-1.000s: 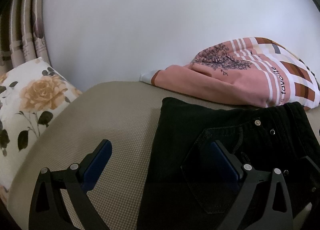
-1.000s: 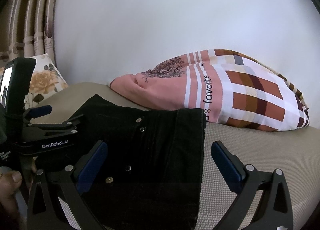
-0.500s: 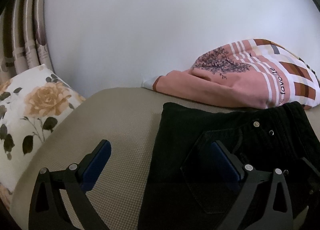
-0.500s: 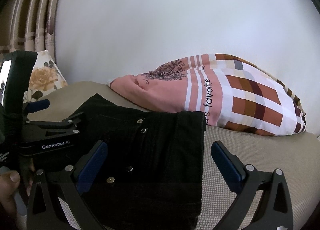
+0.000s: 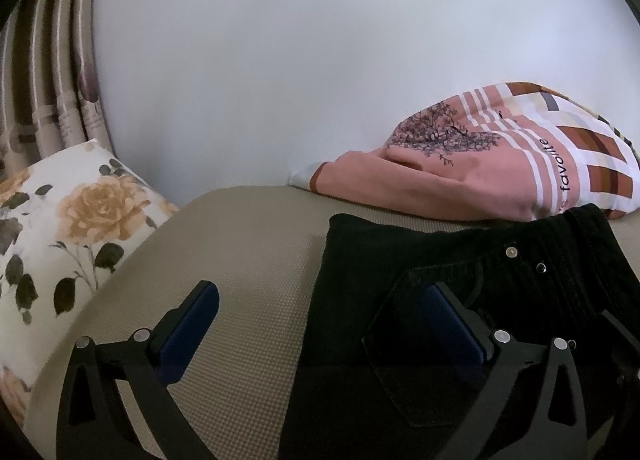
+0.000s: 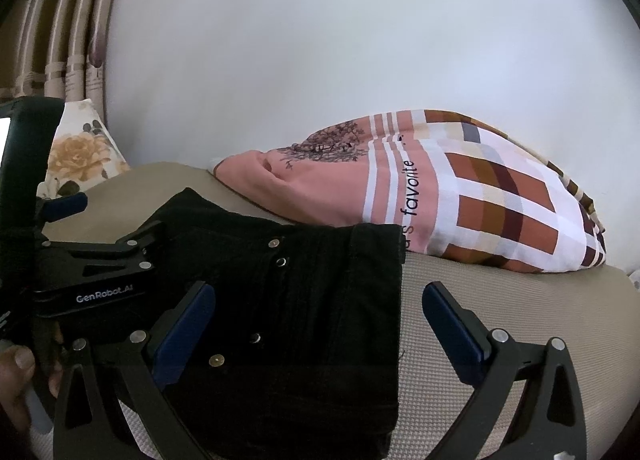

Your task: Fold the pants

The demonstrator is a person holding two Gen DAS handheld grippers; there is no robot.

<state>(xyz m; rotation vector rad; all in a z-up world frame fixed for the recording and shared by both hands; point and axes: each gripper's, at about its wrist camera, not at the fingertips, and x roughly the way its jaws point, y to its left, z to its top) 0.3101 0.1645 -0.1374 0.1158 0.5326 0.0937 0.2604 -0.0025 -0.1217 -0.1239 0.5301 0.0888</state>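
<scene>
Black pants [image 5: 460, 260] lie folded on a beige mattress [image 5: 240, 244], metal buttons showing near the waist. My left gripper [image 5: 320, 324] is open and straddles the pants' left edge: one blue pad over the mattress, the other over the black cloth. In the right wrist view the same pants [image 6: 312, 292] fill the lower middle. My right gripper [image 6: 320, 328] is open across their right edge, left finger above the fabric, right finger above the mattress [image 6: 500, 280]. The left gripper's body [image 6: 92, 272] shows at the left, held by a hand [image 6: 16, 372].
A pink and plaid pillow [image 5: 500, 163] lies just behind the pants against a white wall [image 5: 320, 59]. A floral pillow [image 5: 68, 219] sits at the left by striped curtains [image 5: 48, 79]. The pink pillow [image 6: 440, 199] spreads to the right in the right wrist view.
Both views have drifted slightly; the pillows sit a little lower and further right in frame. Pants and both open grippers keep the same relation.
</scene>
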